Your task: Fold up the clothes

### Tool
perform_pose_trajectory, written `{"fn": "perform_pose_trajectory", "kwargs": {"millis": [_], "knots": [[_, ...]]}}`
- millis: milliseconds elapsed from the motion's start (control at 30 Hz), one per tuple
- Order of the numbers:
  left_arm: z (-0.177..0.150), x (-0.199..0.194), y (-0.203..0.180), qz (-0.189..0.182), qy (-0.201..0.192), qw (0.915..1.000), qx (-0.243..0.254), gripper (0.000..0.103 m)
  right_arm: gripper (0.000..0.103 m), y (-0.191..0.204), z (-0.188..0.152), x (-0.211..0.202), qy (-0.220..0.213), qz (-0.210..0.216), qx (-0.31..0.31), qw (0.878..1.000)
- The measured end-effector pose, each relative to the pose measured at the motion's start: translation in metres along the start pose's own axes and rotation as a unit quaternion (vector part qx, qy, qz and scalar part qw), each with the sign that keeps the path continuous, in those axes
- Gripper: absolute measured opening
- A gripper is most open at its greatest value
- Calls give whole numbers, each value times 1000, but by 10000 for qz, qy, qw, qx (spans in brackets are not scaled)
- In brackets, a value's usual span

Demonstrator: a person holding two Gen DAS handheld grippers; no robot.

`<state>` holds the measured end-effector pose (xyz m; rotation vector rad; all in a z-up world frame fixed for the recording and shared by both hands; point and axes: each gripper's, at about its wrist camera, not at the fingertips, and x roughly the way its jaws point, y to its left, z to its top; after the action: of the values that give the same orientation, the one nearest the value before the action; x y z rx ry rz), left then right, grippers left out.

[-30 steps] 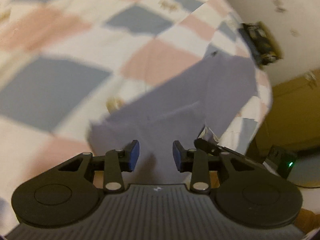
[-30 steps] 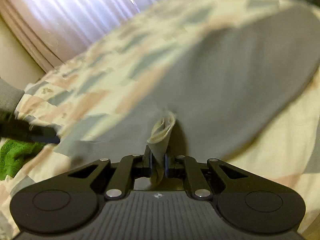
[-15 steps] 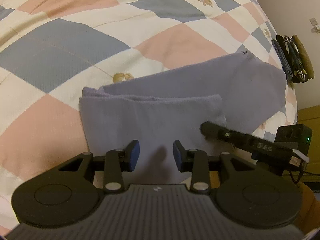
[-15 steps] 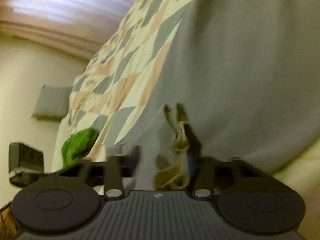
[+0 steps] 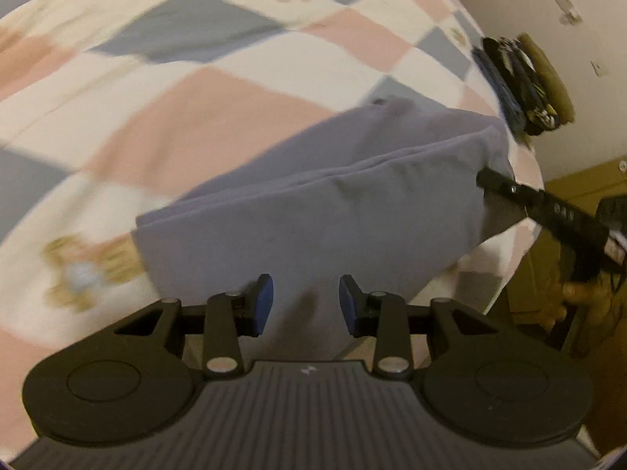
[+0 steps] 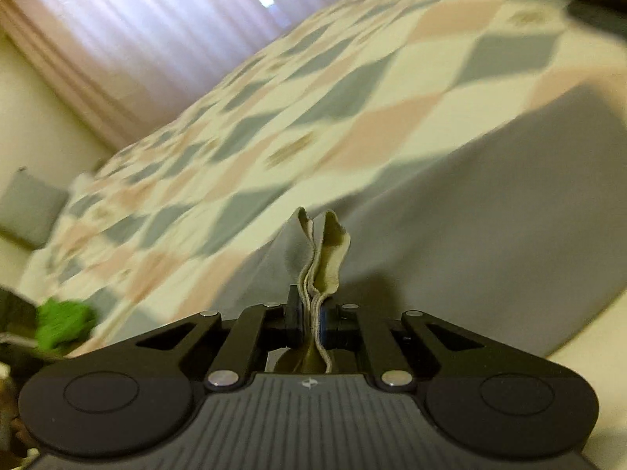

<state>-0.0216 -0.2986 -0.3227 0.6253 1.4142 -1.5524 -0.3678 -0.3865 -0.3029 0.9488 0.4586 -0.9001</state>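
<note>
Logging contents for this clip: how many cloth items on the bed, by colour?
Grey-purple garment, pinched by the right gripper: 1
Green cloth at the bed edge: 1
Dark stack at the far edge, too blurred to split: 1
Total: 3

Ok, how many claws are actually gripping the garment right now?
1. The right claw is shut on the grey garment edge; the left claw hangs open above it, gripping nothing.
</note>
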Motion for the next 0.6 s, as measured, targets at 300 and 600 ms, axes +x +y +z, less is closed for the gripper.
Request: {"fn": "perform_pose_trajectory", "kwargs": {"millis": [300, 600], "knots": [[8, 58, -67, 395, -186, 9988, -224, 31, 6, -115, 61, -14, 103, -211, -245, 9994], [14, 72, -94, 820, -340, 9952, -407, 31, 6, -164, 92, -18, -48, -76, -245, 9997]]}}
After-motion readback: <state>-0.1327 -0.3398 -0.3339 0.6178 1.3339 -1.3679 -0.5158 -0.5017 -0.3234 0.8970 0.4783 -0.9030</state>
